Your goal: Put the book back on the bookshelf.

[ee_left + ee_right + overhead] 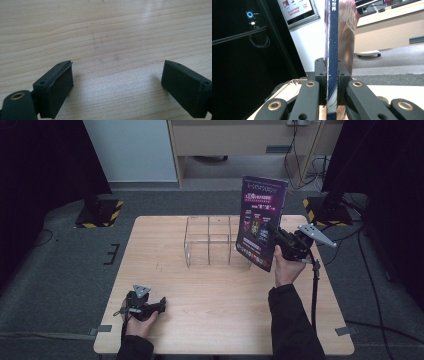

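A thin purple magazine is held upright above the right half of the table, its lower edge just right of a clear acrylic rack. My right gripper is shut on the magazine's near edge. In the right gripper view the magazine's dark spine stands between the two pads. My left gripper rests low near the table's front left, jaws wide apart. Bare wood lies between its pads in the left gripper view.
The clear rack with several compartments stands at the middle back of the wooden table. Black stands with yellow-striped bases sit on the floor at the back left and back right. Cables trail on the floor at the right.
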